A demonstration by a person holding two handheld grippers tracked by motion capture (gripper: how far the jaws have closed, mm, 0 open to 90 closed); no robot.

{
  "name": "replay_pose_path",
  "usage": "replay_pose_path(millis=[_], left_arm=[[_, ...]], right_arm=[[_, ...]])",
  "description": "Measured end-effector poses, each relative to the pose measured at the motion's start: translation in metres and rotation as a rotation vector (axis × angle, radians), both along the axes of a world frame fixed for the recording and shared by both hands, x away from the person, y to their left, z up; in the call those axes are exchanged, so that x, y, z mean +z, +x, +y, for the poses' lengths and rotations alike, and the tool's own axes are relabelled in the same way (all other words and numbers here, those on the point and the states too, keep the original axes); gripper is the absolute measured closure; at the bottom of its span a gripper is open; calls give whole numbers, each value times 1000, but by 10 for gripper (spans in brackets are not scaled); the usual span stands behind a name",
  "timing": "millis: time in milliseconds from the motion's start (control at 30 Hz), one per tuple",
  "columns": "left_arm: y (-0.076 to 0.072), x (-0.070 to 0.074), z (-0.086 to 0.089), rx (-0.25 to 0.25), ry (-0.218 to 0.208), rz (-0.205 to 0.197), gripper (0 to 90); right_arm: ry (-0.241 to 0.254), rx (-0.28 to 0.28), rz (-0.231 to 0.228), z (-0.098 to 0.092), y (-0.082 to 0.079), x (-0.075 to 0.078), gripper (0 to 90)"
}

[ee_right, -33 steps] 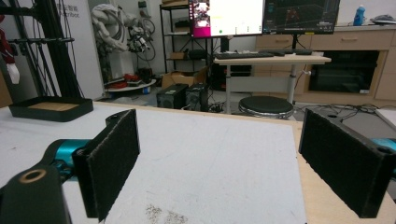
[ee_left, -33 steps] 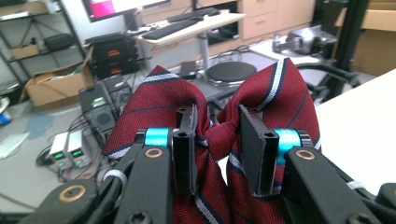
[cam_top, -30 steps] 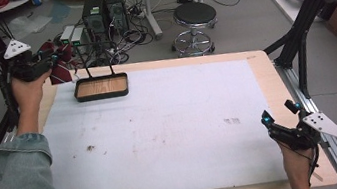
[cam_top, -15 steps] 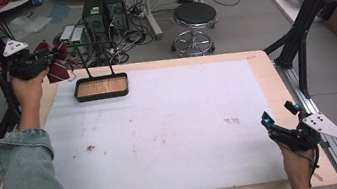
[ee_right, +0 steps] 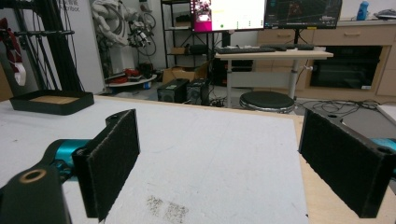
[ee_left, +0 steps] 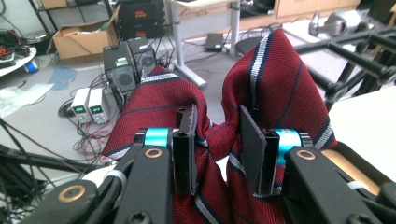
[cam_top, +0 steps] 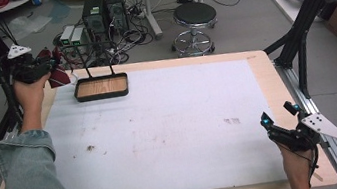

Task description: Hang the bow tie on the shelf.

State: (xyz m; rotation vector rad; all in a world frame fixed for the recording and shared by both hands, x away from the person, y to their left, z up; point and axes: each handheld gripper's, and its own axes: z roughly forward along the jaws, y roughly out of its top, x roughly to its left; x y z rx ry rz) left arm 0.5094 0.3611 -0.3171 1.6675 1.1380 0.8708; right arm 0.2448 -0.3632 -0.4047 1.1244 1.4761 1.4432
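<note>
Striped tie (ee_left: pixel 261 93) beyond white-covered table (cam_top: pixel 172 134), cluttered workshop floor.

- The left gripper (cam_top: pixel 51 66) is being held out far and high, arm stretched long, with its fingers (ee_left: pixel 187 140) pinching tight.
- The right gripper (cam_top: pixel 277 119) is sitting low and near, its fingers (ee_right: pixel 112 154) standing wide apart, holding nothing.

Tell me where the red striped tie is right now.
The red striped tie is bunched between the jaws of the left hand-held gripper. In the high view it hangs off the table's far-left corner, just left of the black tray.
</note>
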Motion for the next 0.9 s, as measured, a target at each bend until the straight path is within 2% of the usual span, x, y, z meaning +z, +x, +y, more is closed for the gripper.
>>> replay_pose_path(millis=[267, 500, 833, 900], left_arm=[[-2, -17, -3, -17, 1, 5, 676], [0, -26, -8, -38, -2, 19, 669], [-1, -27, -8, -51, -16, 16, 628], [-2, -25, -5, -60, -26, 4, 613]], right_arm=[[-4, 6, 0, 2, 1, 0, 114], [-4, 3, 1, 2, 2, 0, 114], [3, 6, -1, 0, 1, 0, 115], [6, 6, -1, 0, 1, 0, 114]])
